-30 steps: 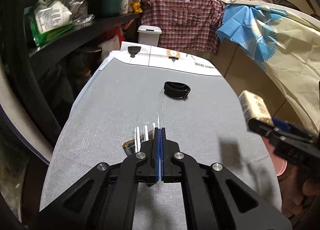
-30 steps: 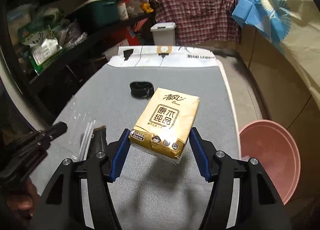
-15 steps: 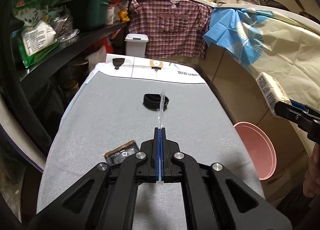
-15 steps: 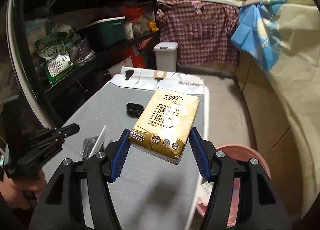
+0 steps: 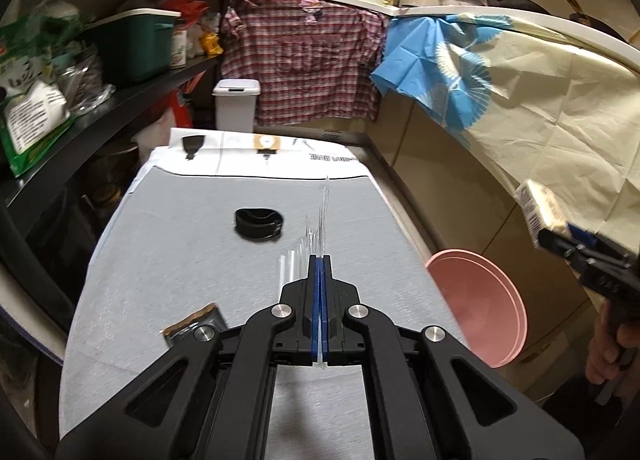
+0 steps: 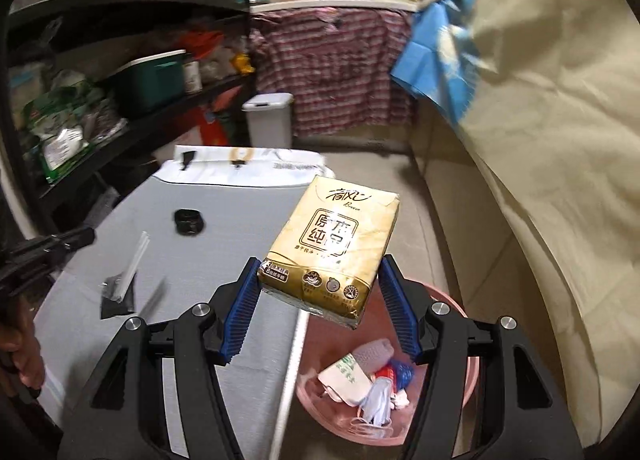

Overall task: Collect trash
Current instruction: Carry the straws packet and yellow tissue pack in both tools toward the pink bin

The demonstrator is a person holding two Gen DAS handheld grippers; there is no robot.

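My left gripper [image 5: 320,260] is shut on a clear plastic wrapper [image 5: 322,216] with white straws in it, held above the grey table [image 5: 192,260]. My right gripper [image 6: 320,280] is shut on a yellow tissue pack [image 6: 336,236], held above the pink basin [image 6: 460,416] beside the table's right edge. The basin holds several pieces of trash [image 6: 372,384]. In the left wrist view the basin [image 5: 480,300] is on the floor to the right and the right gripper with the tissue pack [image 5: 540,208] is above it.
A black band [image 5: 259,223] lies mid-table and a dark wrapper [image 5: 192,326] near its front left. A white bin [image 5: 236,104] stands beyond the table. Shelves with bags [image 5: 32,108] line the left. A cloth-covered counter [image 5: 540,100] runs along the right.
My right gripper has carried the tissue pack right, off the table to above the pink basin. My left gripper has lifted the plastic wrapper higher off the table.
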